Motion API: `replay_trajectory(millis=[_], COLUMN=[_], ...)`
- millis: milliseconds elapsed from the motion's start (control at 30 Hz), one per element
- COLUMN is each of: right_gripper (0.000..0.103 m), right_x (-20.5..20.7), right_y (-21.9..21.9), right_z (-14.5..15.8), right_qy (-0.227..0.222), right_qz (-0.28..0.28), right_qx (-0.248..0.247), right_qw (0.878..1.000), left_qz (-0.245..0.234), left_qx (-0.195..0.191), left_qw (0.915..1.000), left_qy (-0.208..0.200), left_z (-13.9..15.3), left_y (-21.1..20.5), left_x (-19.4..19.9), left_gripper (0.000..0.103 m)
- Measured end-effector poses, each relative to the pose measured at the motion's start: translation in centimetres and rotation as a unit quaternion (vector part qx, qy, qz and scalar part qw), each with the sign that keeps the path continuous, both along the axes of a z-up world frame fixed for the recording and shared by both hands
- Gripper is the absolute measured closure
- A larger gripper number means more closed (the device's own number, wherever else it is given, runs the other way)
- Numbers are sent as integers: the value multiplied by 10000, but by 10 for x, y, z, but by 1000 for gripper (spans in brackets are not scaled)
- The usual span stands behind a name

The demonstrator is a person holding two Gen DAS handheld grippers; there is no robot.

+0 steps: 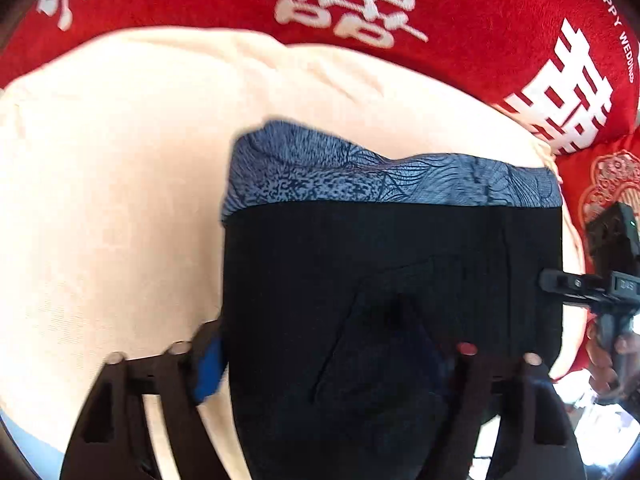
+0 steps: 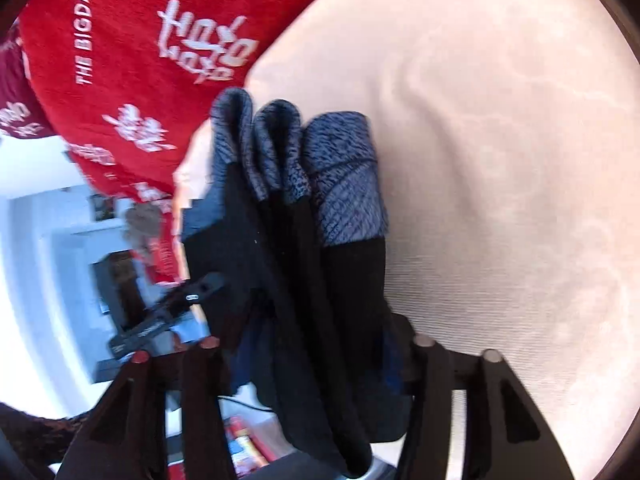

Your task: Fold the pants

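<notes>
- The pants [image 1: 392,280] are bunched into a compact black block with a blue patterned band [image 1: 384,176] along its far edge, held over a cream cloth [image 1: 120,160] that lies on a red blanket [image 1: 500,20].
- In the right wrist view the pants [image 2: 304,264] show several stacked layers, the patterned ends [image 2: 340,176] side by side, so I judge most of the folds already made.
- What seems left: lay the bundle flat on the cream cloth [image 2: 500,160], smooth it, and let go. Whether one more fold is wanted I cannot tell.
- Left gripper [image 1: 332,360]: fabric fills the gap between its fingers, so it appears clenched on the near edge of the pants.
- Right gripper [image 2: 316,360]: likewise, layers run down between its fingers; it appears to grasp the pants.
- Seen from the left, the other gripper [image 1: 576,284] sits at the bundle's right side.
- Orientation: the patterned band points away from both cameras, toward the blanket [image 2: 132,60]; the black part runs back to the fingers.
- The band's edge runs crosswise in the left view; the bundle's long axis is hard to judge.
</notes>
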State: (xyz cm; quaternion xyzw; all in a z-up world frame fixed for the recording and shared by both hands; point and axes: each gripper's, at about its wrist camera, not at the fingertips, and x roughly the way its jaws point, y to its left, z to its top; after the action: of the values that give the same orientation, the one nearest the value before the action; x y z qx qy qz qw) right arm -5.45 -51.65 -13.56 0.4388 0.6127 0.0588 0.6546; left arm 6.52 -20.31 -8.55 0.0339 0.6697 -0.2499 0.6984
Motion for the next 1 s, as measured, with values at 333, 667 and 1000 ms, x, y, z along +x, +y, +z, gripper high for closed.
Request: replay_trajectory(millis=[333, 667, 1000], right_gripper=[51, 32, 17], right_x=[-11, -12, -32], right_y=[37, 90, 131], right_z=[87, 49, 108], right_qy=[12, 558, 800], right_qz=[-130, 497, 409], right_qx=[-2351, -2996, -3275], right_qw=[9719, 9512, 9406], left_qz=[-176, -104, -355], left_qx=[815, 1033, 1268], left_qw=[9945, 9931, 9878], left_qy=[-628, -553, -826], left_z=[42, 47, 106], left_y=[1, 7, 15], left_x=[-19, -52, -84], left_gripper=[7, 1, 1])
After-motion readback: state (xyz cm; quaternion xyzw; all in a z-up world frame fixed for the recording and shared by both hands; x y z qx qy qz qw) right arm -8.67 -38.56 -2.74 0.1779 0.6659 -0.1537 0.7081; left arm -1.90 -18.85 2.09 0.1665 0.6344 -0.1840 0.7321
